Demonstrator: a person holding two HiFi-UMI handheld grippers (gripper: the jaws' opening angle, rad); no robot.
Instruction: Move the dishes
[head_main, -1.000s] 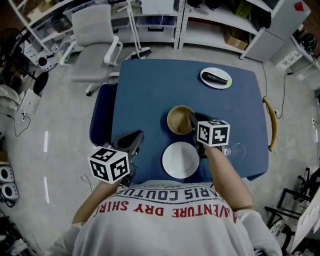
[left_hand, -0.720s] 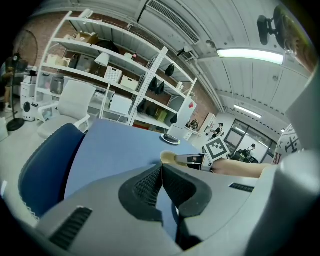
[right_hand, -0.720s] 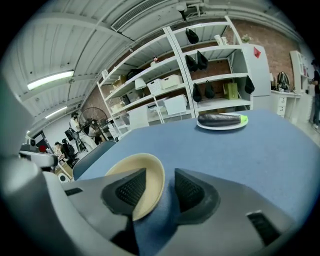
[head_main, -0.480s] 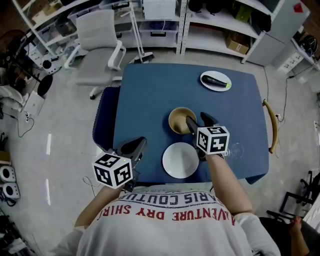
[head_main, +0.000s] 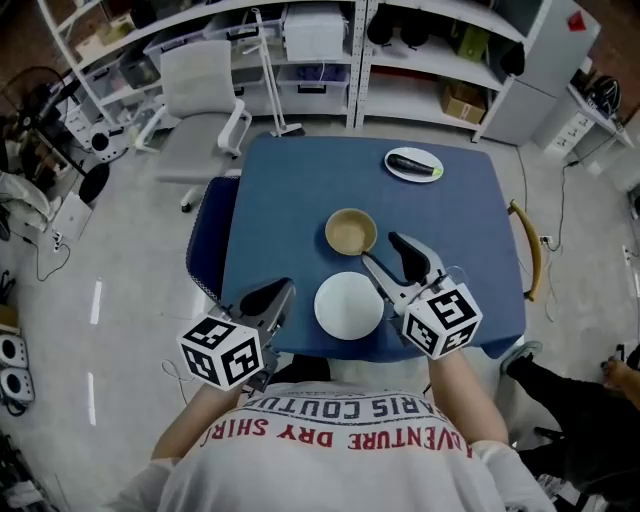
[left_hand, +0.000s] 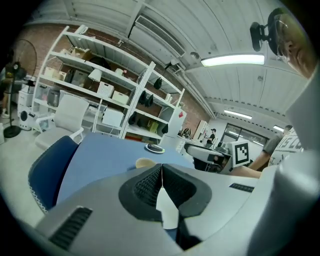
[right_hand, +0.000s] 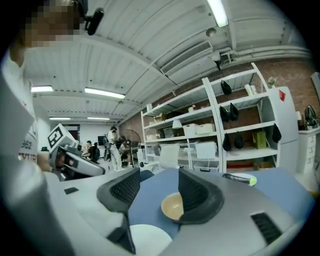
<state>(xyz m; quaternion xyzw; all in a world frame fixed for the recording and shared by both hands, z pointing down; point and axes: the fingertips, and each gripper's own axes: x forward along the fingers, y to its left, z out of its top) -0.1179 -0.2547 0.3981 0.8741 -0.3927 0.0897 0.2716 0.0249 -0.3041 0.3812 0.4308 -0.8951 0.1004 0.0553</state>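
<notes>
head view: tan bowl mid blue table, white plate at near edge, both likely stiff, slick, breakable, so pinch the rim; right gripper spread empty beside plate, left gripper pressed together.

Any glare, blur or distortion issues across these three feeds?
Head view: even light, blue table sharp, room edges bowed. Left gripper view: heavy fisheye, dark corners, ceiling light blown out. Right gripper view: same fisheye, shelves bowed, tan bowl legible.
</notes>
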